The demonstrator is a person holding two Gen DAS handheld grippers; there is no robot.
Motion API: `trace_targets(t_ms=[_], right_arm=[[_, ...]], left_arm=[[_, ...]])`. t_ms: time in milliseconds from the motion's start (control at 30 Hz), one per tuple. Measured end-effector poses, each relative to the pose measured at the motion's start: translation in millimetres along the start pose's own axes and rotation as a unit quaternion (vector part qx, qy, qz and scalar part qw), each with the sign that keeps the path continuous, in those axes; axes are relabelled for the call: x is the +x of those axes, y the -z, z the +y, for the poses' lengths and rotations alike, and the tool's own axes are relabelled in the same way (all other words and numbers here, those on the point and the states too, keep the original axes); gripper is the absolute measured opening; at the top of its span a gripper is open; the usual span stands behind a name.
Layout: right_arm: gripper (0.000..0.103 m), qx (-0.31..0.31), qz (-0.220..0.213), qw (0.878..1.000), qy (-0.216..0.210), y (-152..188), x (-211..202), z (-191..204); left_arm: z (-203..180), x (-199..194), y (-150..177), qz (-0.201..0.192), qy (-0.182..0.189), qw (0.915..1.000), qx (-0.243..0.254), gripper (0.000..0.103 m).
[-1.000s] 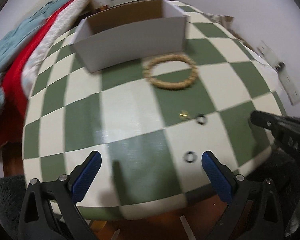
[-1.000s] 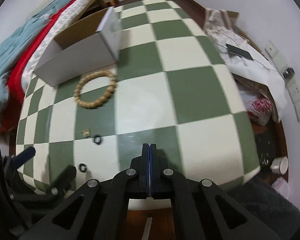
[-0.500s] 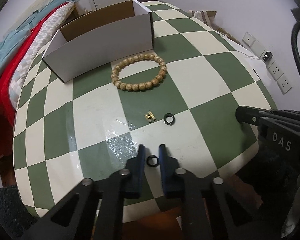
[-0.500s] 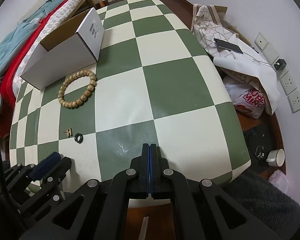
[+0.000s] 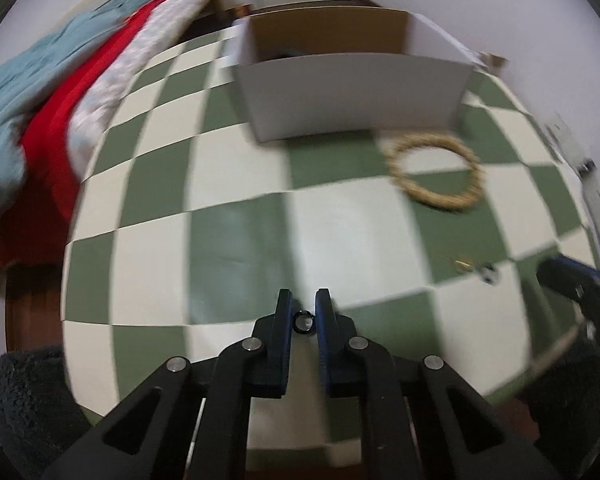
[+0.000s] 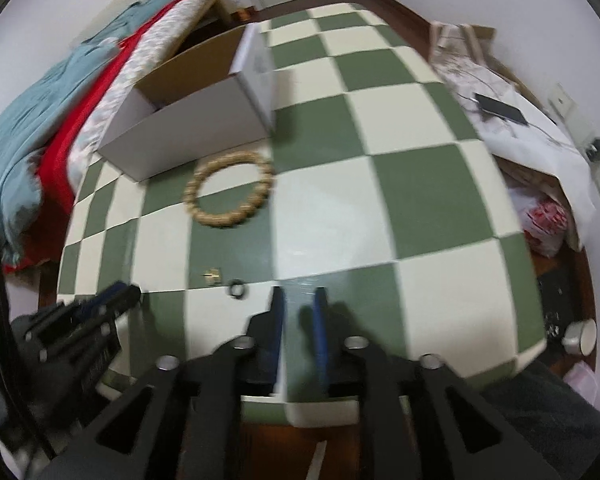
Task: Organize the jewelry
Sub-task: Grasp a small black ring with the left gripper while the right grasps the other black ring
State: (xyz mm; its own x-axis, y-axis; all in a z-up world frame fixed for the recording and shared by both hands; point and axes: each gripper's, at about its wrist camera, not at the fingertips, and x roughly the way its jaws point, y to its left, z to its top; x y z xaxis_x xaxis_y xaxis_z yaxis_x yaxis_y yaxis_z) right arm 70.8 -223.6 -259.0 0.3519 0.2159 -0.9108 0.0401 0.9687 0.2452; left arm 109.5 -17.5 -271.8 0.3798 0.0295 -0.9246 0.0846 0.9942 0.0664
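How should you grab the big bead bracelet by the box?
Probably from above. The bead bracelet lies flat on the table, an open loop, so one jaw can go inside and one outside, pinching its near bead strand, away from the white box.

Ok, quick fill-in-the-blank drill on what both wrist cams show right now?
1. The left gripper is shut on a small black ____.
2. The right gripper holds ____.
3. The beaded bracelet lies just in front of the white ____.
4. Beside the other black ring lies a small ____-coloured piece.

Missing: ring; nothing; box; gold
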Motion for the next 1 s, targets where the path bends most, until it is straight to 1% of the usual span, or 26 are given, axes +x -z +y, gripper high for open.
trace_targets(t_ms=[67,233,300,367,433,467,500,533,600,767,1000], right_arm=[[0.031,-0.014,0.002,1.0,-0.007,-0.1,4.1,10.9],[0.031,-0.053,0.009,0.999,-0.002,2.3,18.5,39.6],[0.031,-0.068,0.011,0.998,0.01,3.6,25.3,48.5],[0.031,-0.077,0.012,0.997,0.013,5.7,29.5,53.5],[0.03,-0.096,0.006,0.995,0.034,7.9,31.2,61.1],[0.027,-0.102,0.005,0.994,0.04,8.4,32.3,63.5],[0.016,-0.109,0.004,0.993,0.048,9.0,33.8,66.7],[0.011,-0.113,0.004,0.992,0.052,9.1,34.7,68.4],[0.004,-0.118,0.003,0.991,0.057,8.5,35.1,69.8],[0.001,-0.115,-0.001,0.991,0.063,8.5,33.5,68.9],[0.0,-0.111,-0.025,0.991,0.066,6.2,18.3,67.6]], left_arm=[[12.4,2.8,-2.2,0.001,-0.006,0.9999,-0.016,0.009],[27.6,2.4,-1.7,0.001,-0.007,0.9995,-0.032,0.009],[27.1,1.7,-1.5,0.0,-0.006,0.9995,-0.032,0.009],[25.8,0.6,-2.6,0.0,-0.003,0.9995,-0.031,0.009],[23.7,-1.0,-3.3,-0.002,-0.003,0.9996,-0.028,0.009],[23.3,-1.6,-3.4,-0.003,-0.001,0.9996,-0.028,0.009],[22.3,-2.7,-3.1,-0.003,0.0,0.9996,-0.028,0.009],[21.6,-3.4,-3.2,-0.004,0.0,0.9996,-0.028,0.009],[21.1,-4.7,-3.8,-0.005,0.002,0.9996,-0.029,0.009],[20.4,-8.2,-3.6,-0.007,0.004,0.9996,-0.029,0.009],[22.3,-14.3,-5.6,-0.012,0.009,0.9993,-0.035,0.009]])
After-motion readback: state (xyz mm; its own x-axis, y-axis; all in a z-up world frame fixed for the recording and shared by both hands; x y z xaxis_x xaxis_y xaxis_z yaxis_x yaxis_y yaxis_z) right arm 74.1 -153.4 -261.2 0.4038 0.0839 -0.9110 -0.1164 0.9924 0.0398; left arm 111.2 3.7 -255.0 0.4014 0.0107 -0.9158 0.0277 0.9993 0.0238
